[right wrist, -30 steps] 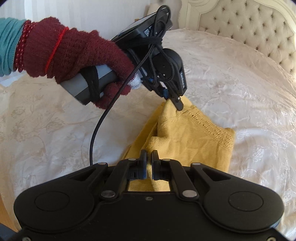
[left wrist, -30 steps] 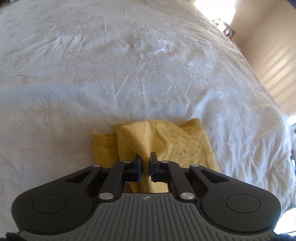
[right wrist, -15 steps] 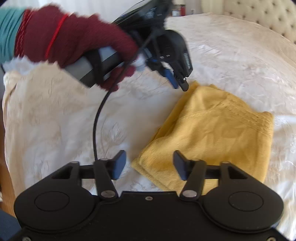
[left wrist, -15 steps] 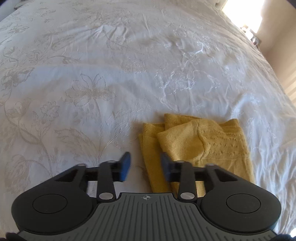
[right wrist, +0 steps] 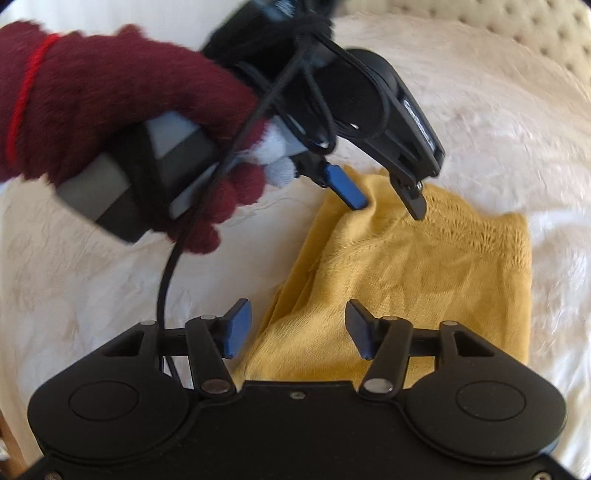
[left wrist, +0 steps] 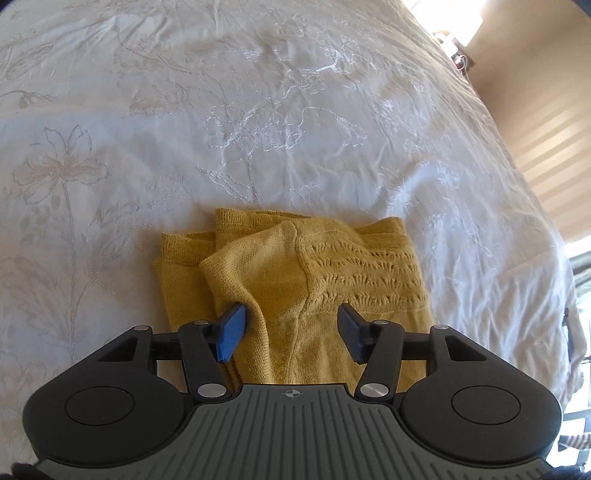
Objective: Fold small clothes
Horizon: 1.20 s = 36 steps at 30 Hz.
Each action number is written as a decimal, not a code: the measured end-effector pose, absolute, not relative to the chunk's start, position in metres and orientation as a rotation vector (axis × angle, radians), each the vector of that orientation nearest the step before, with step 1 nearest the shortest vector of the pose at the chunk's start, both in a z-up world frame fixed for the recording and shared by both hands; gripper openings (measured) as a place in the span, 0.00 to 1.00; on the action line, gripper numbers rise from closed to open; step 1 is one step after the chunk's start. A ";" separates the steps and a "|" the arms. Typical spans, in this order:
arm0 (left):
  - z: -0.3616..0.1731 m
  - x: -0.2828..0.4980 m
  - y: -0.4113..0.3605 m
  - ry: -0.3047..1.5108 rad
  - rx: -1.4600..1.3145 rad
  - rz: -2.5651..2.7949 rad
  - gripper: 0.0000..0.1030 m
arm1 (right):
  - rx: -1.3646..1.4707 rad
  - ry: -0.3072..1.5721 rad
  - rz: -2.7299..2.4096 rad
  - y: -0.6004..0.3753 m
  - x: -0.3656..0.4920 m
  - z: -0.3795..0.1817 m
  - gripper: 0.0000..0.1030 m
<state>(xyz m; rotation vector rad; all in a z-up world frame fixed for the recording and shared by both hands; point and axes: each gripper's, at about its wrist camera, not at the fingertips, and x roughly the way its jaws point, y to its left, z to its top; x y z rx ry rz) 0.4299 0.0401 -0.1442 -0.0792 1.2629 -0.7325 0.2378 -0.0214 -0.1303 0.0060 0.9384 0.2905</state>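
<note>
A yellow knit garment (left wrist: pixel 332 266) lies folded into a rough rectangle on the white embroidered bedspread (left wrist: pixel 258 110). My left gripper (left wrist: pixel 291 321) hovers over its left half; the jaws are opening, and fabric lies beneath them untouched by the pads. In the right wrist view that left gripper (right wrist: pixel 388 205), held by a hand in a dark red glove (right wrist: pixel 110 103), has its tips at the garment's (right wrist: pixel 424 266) far edge. My right gripper (right wrist: pixel 297 321) stands open over the near left corner, holding nothing.
The bedspread (right wrist: pixel 498 129) stretches all around the garment. A tufted headboard (right wrist: pixel 535 29) stands at the top right of the right wrist view. A black cable (right wrist: pixel 166 280) hangs from the left gripper. In the left wrist view the bed's edge and a beige wall (left wrist: pixel 546 129) lie to the right.
Both grippers were shut on raised folds of the yellow garment a second ago. Both have let go and opened, and the garment has dropped flat onto the bed.
</note>
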 end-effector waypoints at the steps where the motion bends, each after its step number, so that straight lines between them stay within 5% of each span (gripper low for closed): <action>1: -0.145 0.432 0.040 1.267 -0.073 -0.728 0.52 | 0.014 0.952 0.277 -0.021 0.241 -0.134 0.57; 3: -0.146 0.436 0.041 1.268 -0.069 -0.715 0.52 | 0.028 0.981 0.261 -0.023 0.247 -0.140 0.40; 5: -0.148 0.438 0.044 1.265 -0.091 -0.687 0.51 | 0.048 0.999 0.242 -0.029 0.249 -0.145 0.12; 10: -0.151 0.441 0.045 1.260 -0.092 -0.589 0.50 | 0.206 0.988 0.234 -0.056 0.243 -0.141 0.11; 12: -0.150 0.441 0.045 1.240 -0.117 -0.596 0.43 | 0.263 0.969 0.228 -0.067 0.238 -0.136 0.11; 13: -0.149 0.441 0.046 1.225 -0.137 -0.622 0.18 | 0.285 0.960 0.225 -0.072 0.236 -0.133 0.11; 14: -0.145 0.440 0.046 1.209 -0.142 -0.634 0.04 | 0.302 0.953 0.223 -0.074 0.232 -0.129 0.11; 24: -0.111 0.434 0.063 1.084 0.025 -0.612 0.04 | 0.264 0.956 0.345 -0.048 0.239 -0.123 0.11; 30: -0.154 0.445 0.068 1.186 0.088 -0.560 0.12 | 0.129 1.073 0.450 -0.023 0.250 -0.153 0.30; 32: -0.141 0.441 0.073 1.123 0.082 -0.516 0.37 | 0.149 1.005 0.466 -0.035 0.240 -0.135 0.59; 36: -0.110 0.420 0.077 0.984 0.057 -0.546 0.59 | 0.175 0.888 0.415 -0.066 0.227 -0.110 0.71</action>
